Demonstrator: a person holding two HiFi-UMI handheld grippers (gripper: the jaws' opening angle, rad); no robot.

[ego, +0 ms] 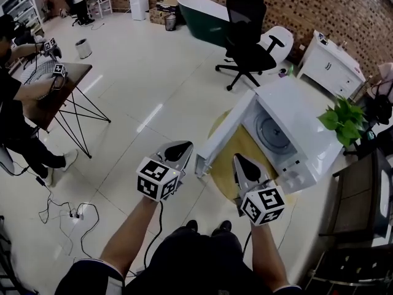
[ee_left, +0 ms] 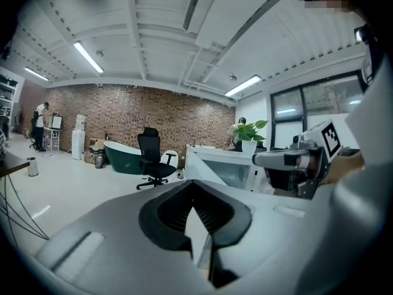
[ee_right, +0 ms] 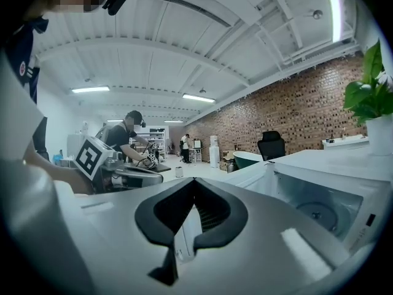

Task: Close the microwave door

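The microwave [ego: 307,118] sat on a low round table [ego: 226,182] ahead of you and to the right. Its cavity was open and held the round turntable [ego: 270,134], which lay flat on the cavity floor. By the microwave's far right corner, a white pot [ee_right: 382,134] held a leafy green plant [ego: 341,118].

The door [ego: 224,134] stood swung wide to the left. Its hinged side was at the far end and its free edge was the part nearest you. That free edge lay between your two grippers. It was just right of the tip of your left gripper [ego: 178,147] and a little left of the tip of your right gripper [ego: 241,161]. In the head view it touched neither.

Your left gripper's jaws were together at the tips and clamped nothing. In its own view, a pale surface showed through the hollow behind the tips, but you could not tell whether that was door or floor. Your right gripper's jaws also met at the tips with nothing between them. Its view showed the door's white edge through the hollow, lying beyond the jaws rather than gripped. The open cavity was off to its right.

Far across the floor, a black office chair [ego: 249,35] stood near a dark green bathtub [ego: 202,17].
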